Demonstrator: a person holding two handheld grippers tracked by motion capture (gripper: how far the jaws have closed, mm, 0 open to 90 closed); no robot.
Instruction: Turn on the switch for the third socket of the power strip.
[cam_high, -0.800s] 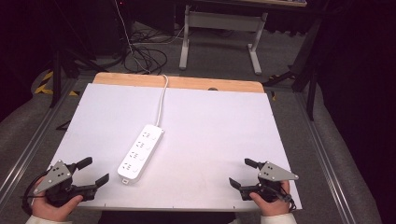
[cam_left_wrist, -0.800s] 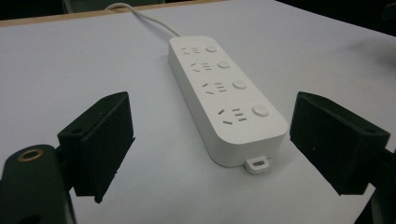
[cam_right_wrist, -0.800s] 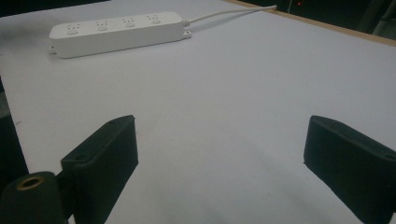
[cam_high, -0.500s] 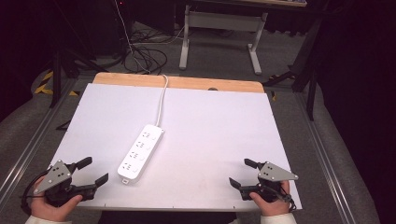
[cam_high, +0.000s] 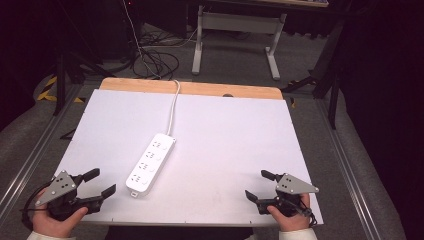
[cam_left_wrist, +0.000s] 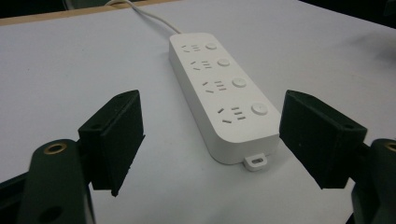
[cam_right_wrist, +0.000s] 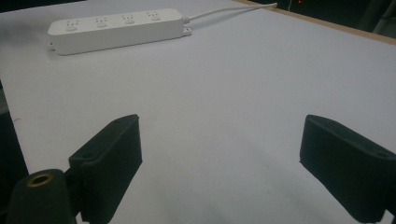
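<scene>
A white power strip (cam_high: 150, 164) with several sockets and round buttons lies slantwise left of the table's middle; its white cord (cam_high: 173, 110) runs off over the far edge. My left gripper (cam_high: 100, 183) rests at the near left corner, open and empty, pointing at the strip's near end (cam_left_wrist: 224, 98), which lies a short way beyond its jaws. At the near right, my right gripper (cam_high: 259, 185) stands open with nothing between its jaws, far from the strip (cam_right_wrist: 116, 29).
The white table top (cam_high: 235, 135) has a wooden strip (cam_high: 200, 89) along its far edge. Metal rails run along both sides. Beyond the table stand a desk frame (cam_high: 235, 35) and loose cables (cam_high: 155, 60) on the floor.
</scene>
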